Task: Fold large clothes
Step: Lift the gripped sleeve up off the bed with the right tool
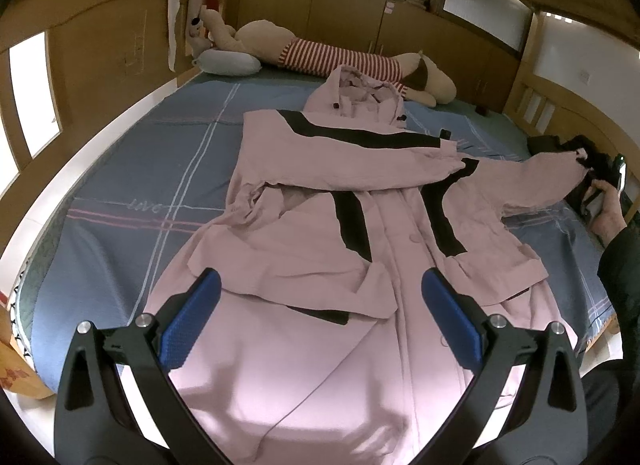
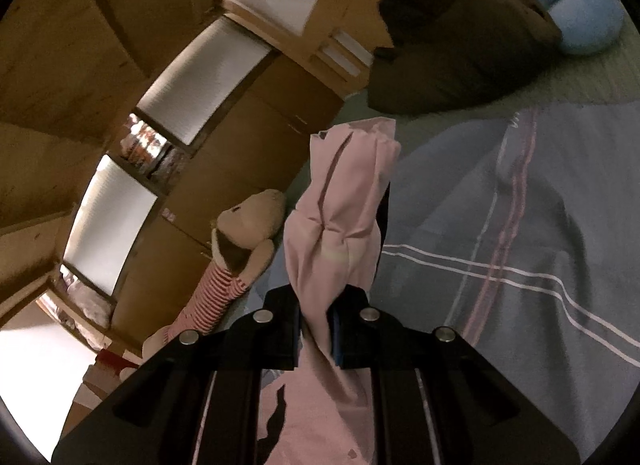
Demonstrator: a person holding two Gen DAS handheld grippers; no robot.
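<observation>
A pink hooded coat (image 1: 320, 225) with black stripes lies front up on the blue checked bed sheet (image 1: 132, 185), hood toward the headboard. One sleeve is folded across the chest. My left gripper (image 1: 320, 305) is open and empty above the coat's lower part. My right gripper (image 2: 316, 329) is shut on the cuff of the other pink sleeve (image 2: 344, 205) and holds it lifted off the bed. In the left wrist view that sleeve (image 1: 540, 173) stretches out to the right, to the right gripper (image 1: 592, 177) at the bed's right side.
A long plush toy in a striped shirt (image 1: 340, 57) and a grey pillow (image 1: 228, 61) lie along the far side of the bed. A dark brown cushion (image 2: 460, 49) and a light blue round cushion (image 2: 580, 13) lie beyond the sleeve. Wooden cabinets (image 1: 360, 17) surround the bed.
</observation>
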